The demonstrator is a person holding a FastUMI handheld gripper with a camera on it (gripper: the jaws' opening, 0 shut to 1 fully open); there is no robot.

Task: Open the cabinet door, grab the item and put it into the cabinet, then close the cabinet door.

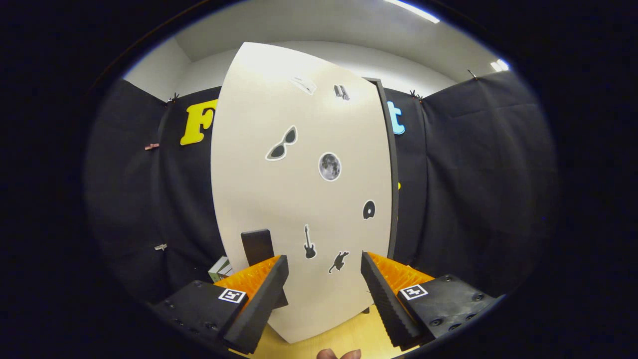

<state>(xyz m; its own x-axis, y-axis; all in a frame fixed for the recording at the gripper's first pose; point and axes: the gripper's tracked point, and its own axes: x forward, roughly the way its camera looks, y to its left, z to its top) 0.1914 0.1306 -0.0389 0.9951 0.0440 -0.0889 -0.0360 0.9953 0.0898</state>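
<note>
The tongs hang with their fingers apart and nothing between them, facing a pale cabinet door dotted with stickers. A dark handle stands on the door just beyond the left finger. A small box, likely the item, sits on the bench beside the door's left edge, partly hidden behind that finger. The door's right edge meets the dark cabinet frame. Fingertips of a hand peek in below.
</note>
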